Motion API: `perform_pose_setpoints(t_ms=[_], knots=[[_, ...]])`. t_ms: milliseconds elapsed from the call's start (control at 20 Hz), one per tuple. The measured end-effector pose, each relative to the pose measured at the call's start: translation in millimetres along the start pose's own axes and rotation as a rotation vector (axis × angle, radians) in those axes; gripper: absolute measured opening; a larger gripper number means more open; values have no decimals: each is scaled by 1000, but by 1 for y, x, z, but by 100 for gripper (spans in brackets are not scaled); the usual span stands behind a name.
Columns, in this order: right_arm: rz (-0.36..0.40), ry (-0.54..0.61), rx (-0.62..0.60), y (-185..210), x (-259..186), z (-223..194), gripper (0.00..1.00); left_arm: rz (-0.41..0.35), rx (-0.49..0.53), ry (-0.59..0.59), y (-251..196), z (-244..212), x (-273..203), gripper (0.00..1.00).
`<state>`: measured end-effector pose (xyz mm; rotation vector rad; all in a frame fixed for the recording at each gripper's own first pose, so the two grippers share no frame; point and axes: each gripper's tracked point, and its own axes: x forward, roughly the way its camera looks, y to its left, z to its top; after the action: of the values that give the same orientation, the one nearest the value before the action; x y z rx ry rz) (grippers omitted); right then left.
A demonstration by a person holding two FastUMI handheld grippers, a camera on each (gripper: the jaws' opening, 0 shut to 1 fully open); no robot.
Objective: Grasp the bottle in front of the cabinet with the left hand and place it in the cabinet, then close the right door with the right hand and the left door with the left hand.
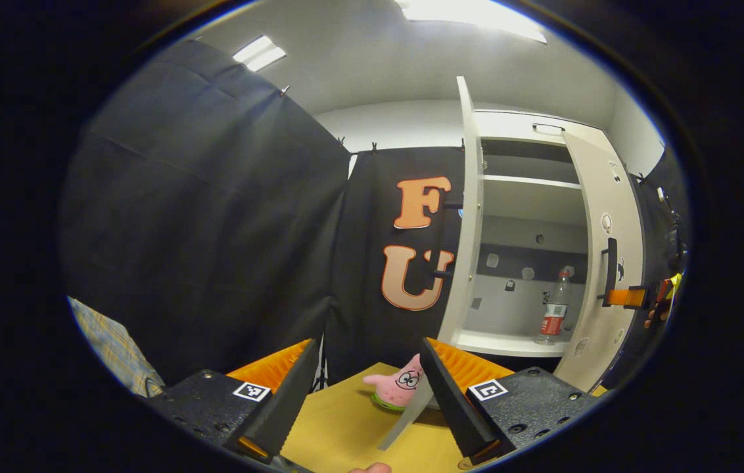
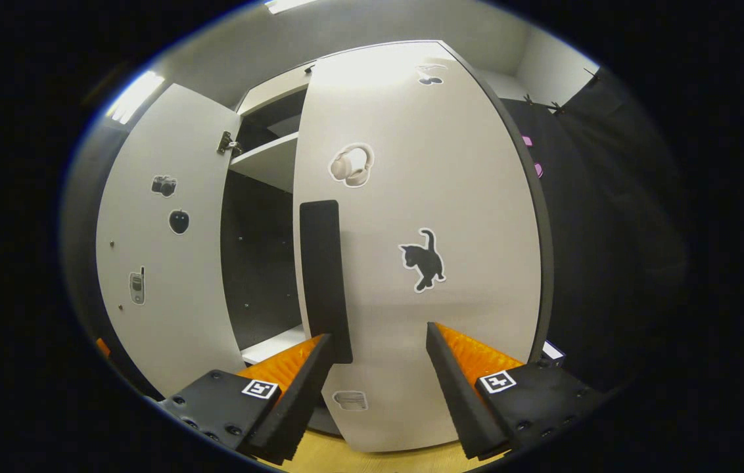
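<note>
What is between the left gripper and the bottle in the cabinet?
In the left gripper view, a pink starfish toy sits on the yellow table between the left gripper and the bottle.

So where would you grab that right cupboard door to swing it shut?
By the tall dark handle near the free edge of the right door. It stands upright, proud of the panel, so the open right gripper could come straight at the door's front and push there, far from the hinges.

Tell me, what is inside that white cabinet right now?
Inside the cabinet, a clear bottle with a red label stands upright on the lower shelf. The shelf above looks bare. The half-closed right door hides the cabinet's right part, so anything there cannot be seen.
</note>
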<state>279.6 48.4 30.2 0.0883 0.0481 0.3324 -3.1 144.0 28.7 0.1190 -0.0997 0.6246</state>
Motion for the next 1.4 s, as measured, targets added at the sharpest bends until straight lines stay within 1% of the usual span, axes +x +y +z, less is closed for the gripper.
perform_pose_setpoints(t_ms=[100,150,200,300,400,550,650,750,800,850,900,1000,1100,1150,1200,1250,1400], knots=[[-5,-8,-11,2,4,0,95,37,15,-14,13,9,10,94],[-13,-12,-12,2,4,0,95,43,21,-17,14,14,17,97],[-22,-14,-11,2,4,-1,95,43,22,-23,14,21,27,94],[-43,-14,-4,1,0,-1,95,38,14,-38,15,34,45,94],[-48,-27,-6,-1,-4,2,95,27,-6,-45,14,44,61,94],[-69,-19,-12,-12,-25,2,95,3,-20,-56,9,54,84,94],[-69,-11,-8,-16,-44,1,95,-6,-1,-64,5,58,95,94],[-92,10,-26,-27,-62,-5,95,-18,11,-71,0,60,105,94],[-103,16,-33,-31,-69,-7,95,-25,12,-73,-3,59,106,94],[-110,15,-33,-35,-77,-8,95,-29,11,-75,-5,60,109,96],[-109,15,-28,-37,-84,-10,95,-32,9,-76,-8,61,112,94],[-109,17,-23,-42,-95,-13,95,-40,2,-72,-15,59,115,94],[-117,19,-31,-48,-102,-15,95,-76,-1,-53,-25,51,115,94],[-121,22,-36,-51,-105,-17,95,-84,7,-67,-26,54,112,94],[-123,26,-37,-53,-108,-19,95,-107,20,-62,-29,54,115,93],[-122,27,-36,-54,-111,-20,95,-126,23,-60,-33,56,115,89],[-115,33,-25,-56,-113,-22,95,-152,8,-44,-41,54,106,87]])
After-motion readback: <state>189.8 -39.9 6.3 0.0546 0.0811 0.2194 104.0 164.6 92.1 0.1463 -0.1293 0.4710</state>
